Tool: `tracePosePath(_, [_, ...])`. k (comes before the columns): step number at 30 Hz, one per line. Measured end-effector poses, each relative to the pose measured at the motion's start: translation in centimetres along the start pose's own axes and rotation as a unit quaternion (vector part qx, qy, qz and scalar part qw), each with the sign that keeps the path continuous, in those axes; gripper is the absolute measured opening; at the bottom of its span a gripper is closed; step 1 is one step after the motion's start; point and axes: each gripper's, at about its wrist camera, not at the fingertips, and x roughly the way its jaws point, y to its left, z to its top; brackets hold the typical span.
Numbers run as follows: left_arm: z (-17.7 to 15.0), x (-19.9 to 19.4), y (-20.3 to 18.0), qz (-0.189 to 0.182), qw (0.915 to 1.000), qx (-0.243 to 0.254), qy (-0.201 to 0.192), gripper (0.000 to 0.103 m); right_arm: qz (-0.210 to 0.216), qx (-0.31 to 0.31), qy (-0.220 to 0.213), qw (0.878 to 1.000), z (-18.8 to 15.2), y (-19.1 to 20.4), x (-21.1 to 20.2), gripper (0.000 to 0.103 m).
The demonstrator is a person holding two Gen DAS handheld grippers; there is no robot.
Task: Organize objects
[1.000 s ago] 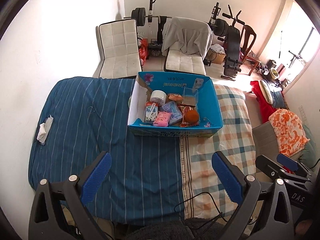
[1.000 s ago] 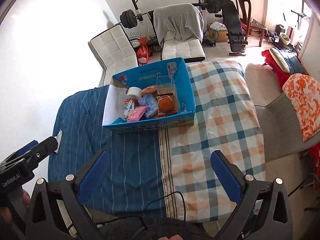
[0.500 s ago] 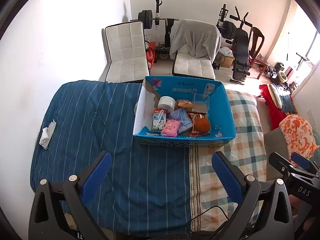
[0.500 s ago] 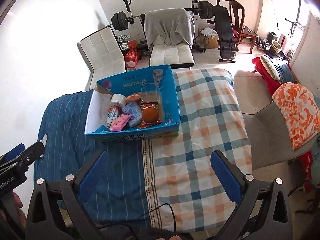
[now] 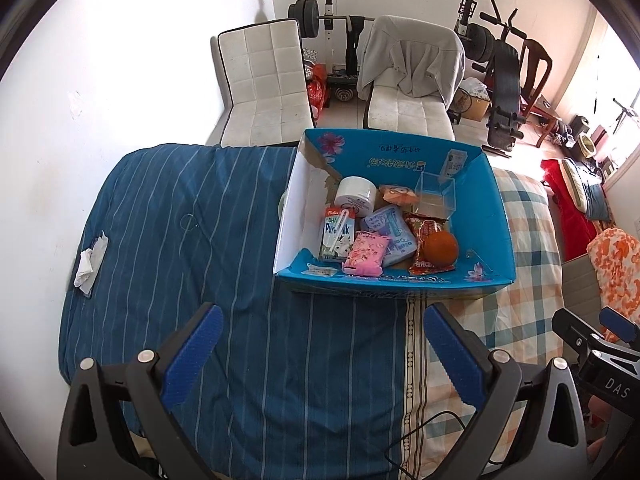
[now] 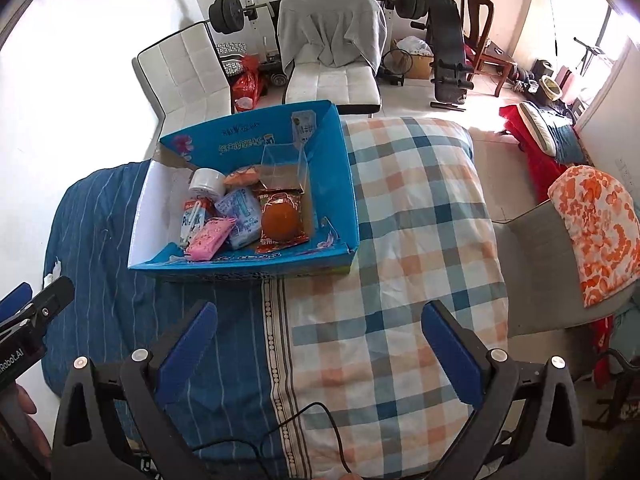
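A blue box (image 5: 486, 200) of small items, including an orange (image 5: 440, 245) and a milk carton (image 5: 337, 236), sits mid-frame on a bed (image 5: 180, 220), while the left gripper (image 5: 322, 352) and right gripper (image 6: 320, 350) hang low in frame, jaws wide open and empty.

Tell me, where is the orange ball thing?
The orange sits in the blue box, toward its right front, on a red packet beside the pale blue pack.

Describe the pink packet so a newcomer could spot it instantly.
Find the open blue cardboard box on the bed. Along its near wall lies a flat pink floral packet, between the upright white milk carton and the orange fruit. It is the only pink item.
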Motion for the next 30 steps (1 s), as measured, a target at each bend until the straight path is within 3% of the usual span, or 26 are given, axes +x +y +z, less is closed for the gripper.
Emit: tracePosePath(30, [0.17, 0.78, -0.86, 0.008, 0.9996, 0.023, 0.013, 0.103, -0.004, -0.017, 0.006, 1.0, 0.42, -0.02, 0.42, 0.103])
